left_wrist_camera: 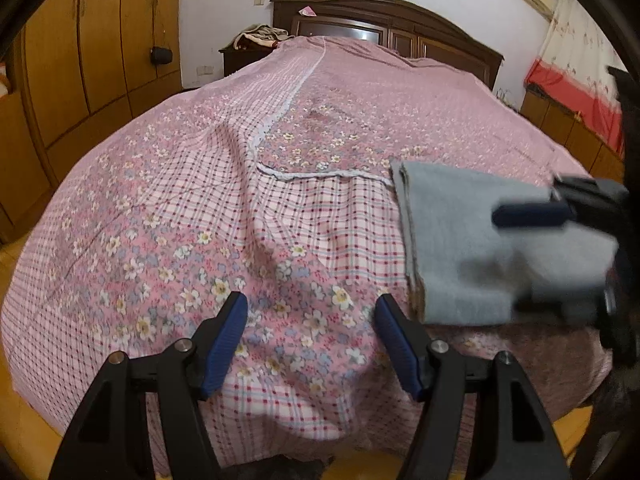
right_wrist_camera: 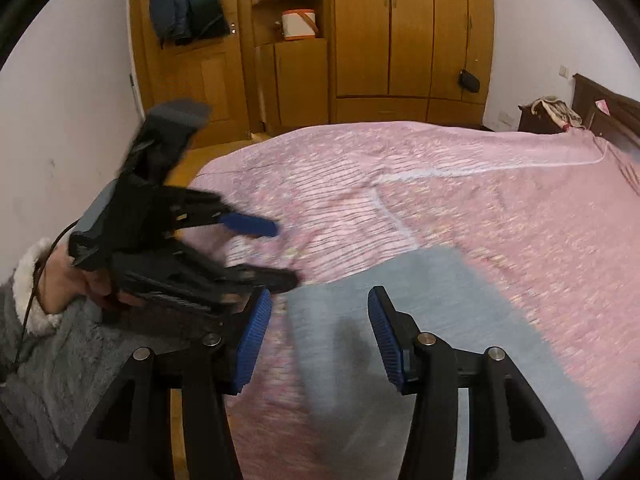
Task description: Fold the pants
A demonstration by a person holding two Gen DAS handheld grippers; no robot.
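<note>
Two grippers, both with jaws spread, grasping nothing: left (left_wrist_camera: 310,344) over bare bedspread (left_wrist_camera: 200,200), right (right_wrist_camera: 318,336) above pants (left_wrist_camera: 460,240); pants lie folded near bed edge, apparently set down as finished

Wooden wardrobe (right_wrist_camera: 408,40), dark headboard (left_wrist_camera: 384,28)

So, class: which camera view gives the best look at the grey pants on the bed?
The left wrist view: the folded grey pants lie mostly sharp there, their stacked left edge clear, though the right tongs cover one part. The right wrist view shows them close but smeared by motion blur.
</note>
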